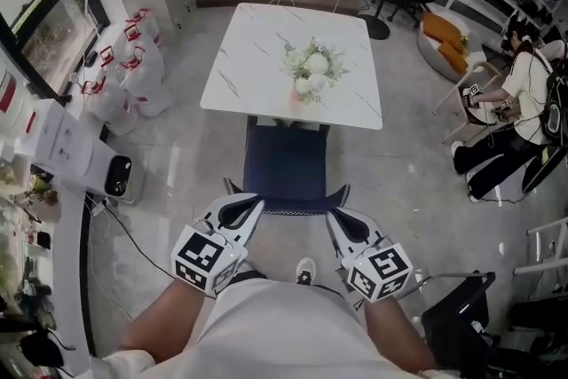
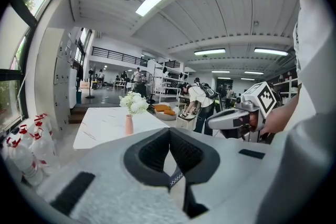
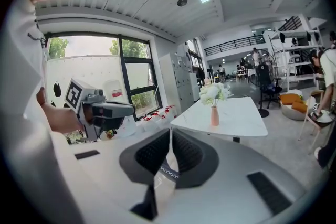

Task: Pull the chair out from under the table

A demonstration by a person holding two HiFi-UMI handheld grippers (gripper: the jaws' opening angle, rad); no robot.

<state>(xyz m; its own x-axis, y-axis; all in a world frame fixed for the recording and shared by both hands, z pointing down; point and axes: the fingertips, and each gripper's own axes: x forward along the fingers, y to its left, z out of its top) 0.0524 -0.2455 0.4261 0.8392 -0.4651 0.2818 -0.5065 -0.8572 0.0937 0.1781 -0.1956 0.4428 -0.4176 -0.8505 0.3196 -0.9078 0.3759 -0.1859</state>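
Observation:
The chair (image 1: 286,164) has a dark blue seat, and most of it stands out from under the white marble table (image 1: 257,49). Its backrest edge (image 1: 293,207), with patterned trim, runs between my two grippers. My left gripper (image 1: 256,202) is at that edge's left end. In the left gripper view its jaws (image 2: 169,131) are shut on the trim (image 2: 176,178). My right gripper (image 1: 334,213) is at the right end. In the right gripper view its jaws (image 3: 170,132) stand a sliver apart, with the trim (image 3: 168,169) between the pads.
A pink vase of white flowers (image 1: 308,67) stands on the table. White jugs with red caps (image 1: 133,67) and a white appliance (image 1: 115,175) line the left side. A person (image 1: 524,93) sits at the right. A black case (image 1: 457,311) lies by my right leg.

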